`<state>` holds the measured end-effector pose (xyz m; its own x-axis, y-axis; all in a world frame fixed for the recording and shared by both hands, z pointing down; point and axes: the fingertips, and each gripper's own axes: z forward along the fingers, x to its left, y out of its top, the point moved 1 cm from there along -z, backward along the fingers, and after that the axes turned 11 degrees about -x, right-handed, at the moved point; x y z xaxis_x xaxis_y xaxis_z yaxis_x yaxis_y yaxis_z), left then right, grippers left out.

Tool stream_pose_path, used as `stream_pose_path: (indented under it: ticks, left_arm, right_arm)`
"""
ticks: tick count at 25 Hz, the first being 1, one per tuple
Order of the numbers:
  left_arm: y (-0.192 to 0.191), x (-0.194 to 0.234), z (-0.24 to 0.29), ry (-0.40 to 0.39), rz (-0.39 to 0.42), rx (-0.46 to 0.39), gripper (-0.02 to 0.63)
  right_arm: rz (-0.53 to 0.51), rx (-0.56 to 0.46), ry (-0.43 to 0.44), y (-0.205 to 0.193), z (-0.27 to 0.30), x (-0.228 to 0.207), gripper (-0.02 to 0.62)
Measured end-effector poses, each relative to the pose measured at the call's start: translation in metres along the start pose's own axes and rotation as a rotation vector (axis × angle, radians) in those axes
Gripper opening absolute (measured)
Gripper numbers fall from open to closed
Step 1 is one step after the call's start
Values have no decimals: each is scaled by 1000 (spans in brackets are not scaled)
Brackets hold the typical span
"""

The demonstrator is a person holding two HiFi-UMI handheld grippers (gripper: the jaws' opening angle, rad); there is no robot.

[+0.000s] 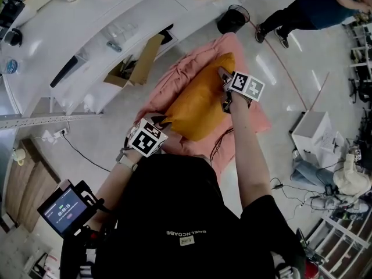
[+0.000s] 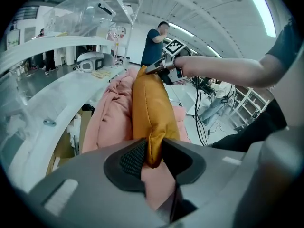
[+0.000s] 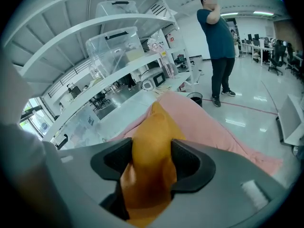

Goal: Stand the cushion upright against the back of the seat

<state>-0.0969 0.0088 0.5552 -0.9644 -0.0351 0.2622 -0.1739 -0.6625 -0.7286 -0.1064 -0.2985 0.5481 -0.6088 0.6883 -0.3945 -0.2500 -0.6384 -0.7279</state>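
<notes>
Jaws of the left gripper (image 2: 153,159) pinch a bottom corner of the orange cushion (image 2: 149,110), the fabric nipped between the ribbed pad on one side and the smooth jaw on the other. From that corner the cushion rises straight ahead of the gripper, standing on edge and running away from it toward the right gripper (image 2: 166,70), which grips its far upper end. Just left of the cushion, and touching it, lies a heap of pink cloth (image 2: 111,113); more of the same cloth shows under the left jaws.

At the right gripper, the jaws are closed on a thick fold of the cushion, which fills the whole gap and bulges out above and below the pads. Beyond these jaws the cushion narrows to a peak, with the pink cloth spreading behind it and down to the right.

In the head view the cushion lies slantwise between the two grippers on the cloth-draped seat. Farther out from the left gripper stands a white curved shelf (image 2: 57,91) with an open cardboard box (image 1: 136,65) beneath it. Well beyond the right gripper a person (image 3: 216,42) stands on the glossy floor beside a black bin (image 3: 195,99).
</notes>
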Motion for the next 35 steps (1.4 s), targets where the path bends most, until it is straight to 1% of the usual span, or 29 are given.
stream_pose_path:
  ticks: [4,7,11,14,17,18,19,22,25,28,32,35]
  left_arm:
    - [-5,8,-2,28,-31,-14,134]
    - [-10,12,-8,49,-22,2,140]
    - [-19,19,-11,74,-24,0,141]
    - [-15,25,-19,91,-8,-11,137]
    - [-7,32,-24,113,13,-34,87]
    - [-7,35,-26,131,16,-39,41]
    - [-8,39,-28,152,15,-41,17]
    - [-5,54,-33,208,1,-55,17]
    - [5,64,-36,224,-9,-87,17]
    - [5,55,-41,226,-36,-119,17]
    - [1,14,-58,261,-71,-162,17]
    - [-2,-2,-58,275,-76,-182,17]
  right_arm:
    - [-14,-22,-25,10,3,-1,273]
    - [-16,-42,-27,16,7,2,282]
    - [-37,-77,-36,22,9,6,288]
    - [-61,-106,-15,28,9,18,279]
    - [-77,-131,13,36,9,31,276]
    - [-82,-135,22,38,9,34,276]
    - [-85,-136,31,38,9,38,276]
    - [-84,-125,59,33,14,46,272]
    - [-79,-111,94,24,19,57,258]
    - [-75,-102,146,11,9,69,232]
    - [-96,-111,221,-2,-37,83,206]
    - [-95,-113,264,-12,-54,87,190]
